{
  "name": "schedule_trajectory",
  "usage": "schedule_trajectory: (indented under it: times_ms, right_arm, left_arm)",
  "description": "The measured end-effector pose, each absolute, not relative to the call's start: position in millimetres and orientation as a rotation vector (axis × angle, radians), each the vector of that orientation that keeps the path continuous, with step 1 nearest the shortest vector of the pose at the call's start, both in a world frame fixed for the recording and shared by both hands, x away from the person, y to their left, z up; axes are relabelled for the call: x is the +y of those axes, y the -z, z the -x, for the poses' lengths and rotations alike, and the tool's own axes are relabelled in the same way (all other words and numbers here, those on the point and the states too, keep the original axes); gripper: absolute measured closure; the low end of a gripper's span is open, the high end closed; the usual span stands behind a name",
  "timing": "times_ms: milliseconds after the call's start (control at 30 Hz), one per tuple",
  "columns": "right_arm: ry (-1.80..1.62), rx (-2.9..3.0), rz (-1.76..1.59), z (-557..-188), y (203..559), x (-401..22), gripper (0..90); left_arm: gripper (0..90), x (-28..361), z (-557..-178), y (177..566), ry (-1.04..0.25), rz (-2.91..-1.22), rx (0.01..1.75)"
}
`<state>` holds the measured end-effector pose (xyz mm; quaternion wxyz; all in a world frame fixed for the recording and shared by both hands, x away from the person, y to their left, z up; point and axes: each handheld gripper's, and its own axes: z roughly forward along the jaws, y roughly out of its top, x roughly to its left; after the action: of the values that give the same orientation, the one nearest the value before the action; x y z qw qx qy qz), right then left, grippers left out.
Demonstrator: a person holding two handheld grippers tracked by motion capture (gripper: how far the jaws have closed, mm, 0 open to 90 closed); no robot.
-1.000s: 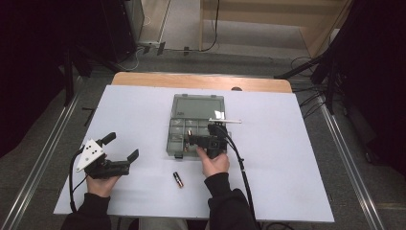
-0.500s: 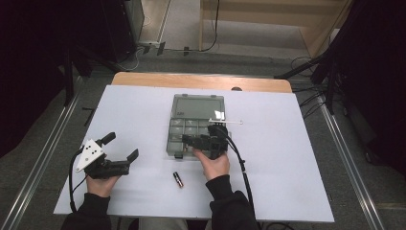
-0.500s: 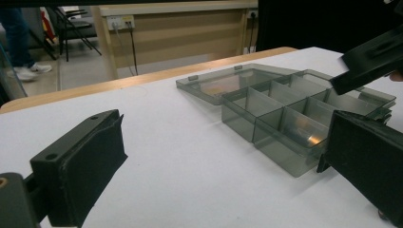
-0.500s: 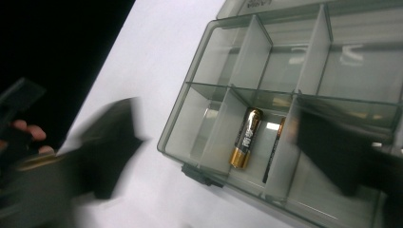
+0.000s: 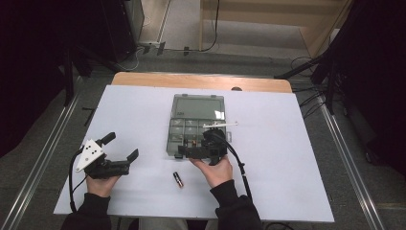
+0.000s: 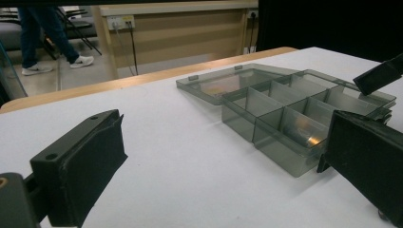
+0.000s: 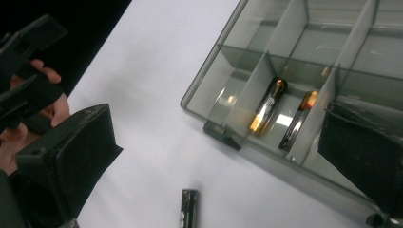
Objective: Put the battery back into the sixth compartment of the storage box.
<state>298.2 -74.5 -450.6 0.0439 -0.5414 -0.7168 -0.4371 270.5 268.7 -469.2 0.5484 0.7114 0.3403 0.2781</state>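
while the left gripper rests on the white table with its jaws spread and nothing between them, well apart from the box, the work sits partway done. one battery lies loose on the table near the person's side, between the two hands and just short of the box's near edge. two batteries lie side by side in a near compartment of the grey divided box, whose lid is folded open flat behind it. the right gripper hovers at that near edge; its jaws have just been opening and stand wide with nothing pinched. judging by this, two are stowed and the loose one is left to fetch. the table is a white sheet on a wooden top; around it the room is dark, with cables on the floor and a wooden panel at the back.
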Motion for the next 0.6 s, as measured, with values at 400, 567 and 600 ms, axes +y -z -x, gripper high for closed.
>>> schedule_trajectory:
  times_ms: [400, 567, 600]
  right_arm:
    - [1.157, -2.348, 1.527, -283.5, 446.8, -58.7, 0.0]
    - [1.088, -2.385, 1.501, -281.4, 450.1, -52.5, 0.0]
    - [1.08, -2.394, 1.494, -280.9, 450.8, -51.2, 0.0]
  left_arm:
    - [0.0, 268.5, -270.8, 469.6, -0.656, -1.688, 0.807]
    - [0.0, 268.5, -270.8, 469.6, -0.656, -1.688, 0.806]
    - [0.0, 268.6, -270.8, 469.5, -0.656, -1.687, 0.807]
